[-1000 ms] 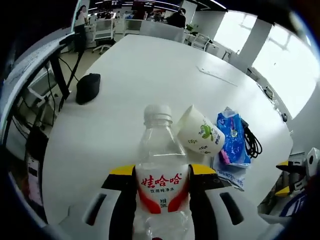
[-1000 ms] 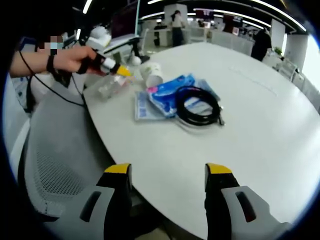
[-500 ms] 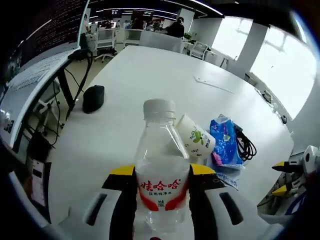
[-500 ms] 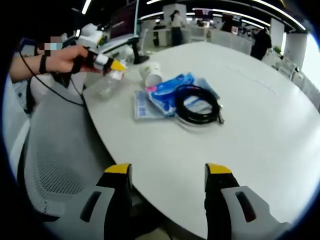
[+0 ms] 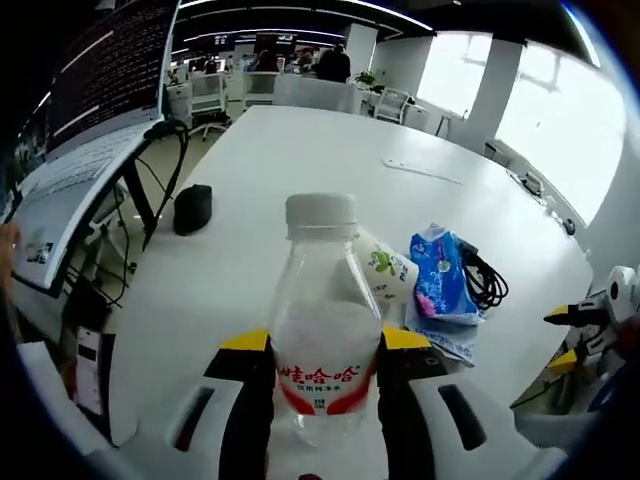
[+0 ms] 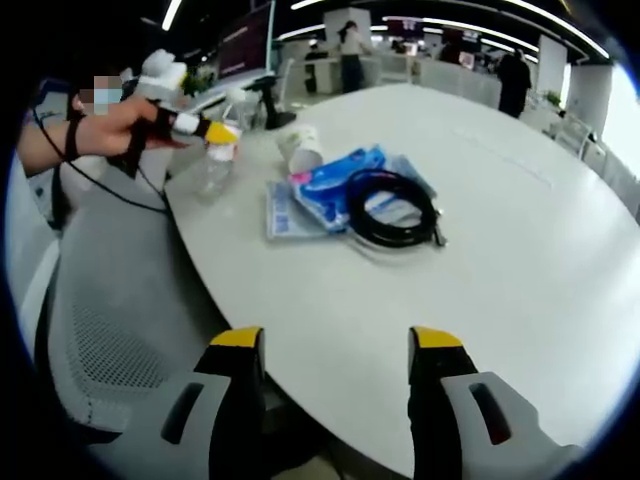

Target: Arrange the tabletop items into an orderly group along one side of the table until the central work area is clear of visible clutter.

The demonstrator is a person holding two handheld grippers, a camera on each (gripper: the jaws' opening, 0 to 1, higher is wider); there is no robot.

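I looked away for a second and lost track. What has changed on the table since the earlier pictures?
The left gripper has tipped the water bottle from slanted to nearly upright at the table edge, still clamped. The paper cup, blue packet and black cable stayed put; the right gripper still hangs open.

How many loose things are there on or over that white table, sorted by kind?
Water bottle, held in the left gripper: 1
Paper cup: 1
Blue packet: 1
Black coiled cable: 1
Flat printed sheet under the packet: 1
Small black object: 1
Total: 6
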